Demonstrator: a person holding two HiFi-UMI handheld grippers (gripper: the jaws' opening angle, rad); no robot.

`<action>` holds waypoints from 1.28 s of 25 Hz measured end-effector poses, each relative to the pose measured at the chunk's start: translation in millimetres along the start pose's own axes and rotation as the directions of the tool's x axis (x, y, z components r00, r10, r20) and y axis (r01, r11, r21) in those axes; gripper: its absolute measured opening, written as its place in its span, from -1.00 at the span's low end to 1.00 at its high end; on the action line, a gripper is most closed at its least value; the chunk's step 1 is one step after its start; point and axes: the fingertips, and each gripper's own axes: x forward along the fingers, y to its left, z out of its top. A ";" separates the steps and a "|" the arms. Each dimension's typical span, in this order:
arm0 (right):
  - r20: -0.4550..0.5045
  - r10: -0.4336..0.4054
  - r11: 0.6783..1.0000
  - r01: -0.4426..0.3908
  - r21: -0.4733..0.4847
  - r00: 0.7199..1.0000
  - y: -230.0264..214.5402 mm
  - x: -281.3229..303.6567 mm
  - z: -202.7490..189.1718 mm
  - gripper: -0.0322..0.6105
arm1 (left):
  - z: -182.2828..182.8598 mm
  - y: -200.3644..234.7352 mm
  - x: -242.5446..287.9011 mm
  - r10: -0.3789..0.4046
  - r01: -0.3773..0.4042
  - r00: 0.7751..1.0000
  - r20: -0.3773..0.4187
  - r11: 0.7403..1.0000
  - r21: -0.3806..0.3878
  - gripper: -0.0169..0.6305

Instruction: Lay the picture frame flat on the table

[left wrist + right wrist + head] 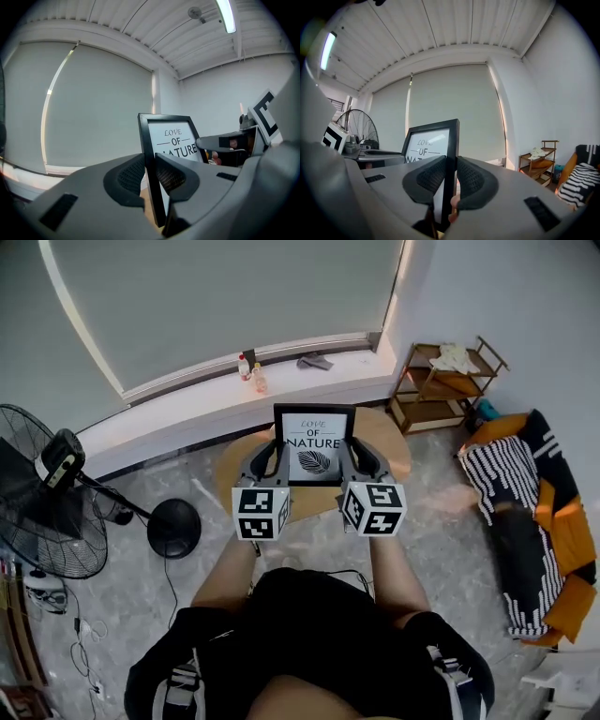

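Picture frame (314, 446): black border, white print reading "LOVE OF NATURE" above a leaf drawing. It stands on edge over the round wooden desk (388, 448), print side toward the person, not flat. The grippers hide its lower edge, so I cannot tell whether it touches the desk.

Left gripper (273, 452): narrow, jaws closed on the frame's left side rail. In the left gripper view the ribbed pads (131, 174) sit against both faces of the black rail, one in front and one behind.

Right gripper (354, 450): likewise narrow, jaws closed on the frame's right side rail. In the right gripper view the pads (471, 177) press the rail from both sides.

Both grippers are at about the same height, marker cubes toward the person.

Surroundings: pale windowsill (281, 367) beyond the desk with two small bottles (251, 369) and a crumpled cloth (314, 361). Closed roller blind (225, 306) above. Standing fan (47, 512) on the floor, far left. Wooden shelf unit (441, 381) to the right. Striped black-and-white cushion with orange pieces (530, 521) at far right.
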 end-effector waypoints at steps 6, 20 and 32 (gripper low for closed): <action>-0.030 -0.038 0.999 0.039 0.007 0.999 -12.3 70.6 -3.0 -0.62 | -3.9 41.3 64.8 -0.042 0.041 0.999 -0.027 0.999 -0.006 -0.69; -0.128 0.068 0.998 -0.066 0.019 0.989 -77.4 171.4 -28.5 -0.62 | -37.3 57.4 173.0 0.034 -0.041 0.991 -0.127 0.998 -0.054 -0.68; -0.217 0.237 0.971 -0.229 0.065 0.947 -145.3 247.6 -51.1 -0.62 | -61.0 47.7 253.8 0.176 -0.196 0.960 -0.217 0.978 -0.072 -0.68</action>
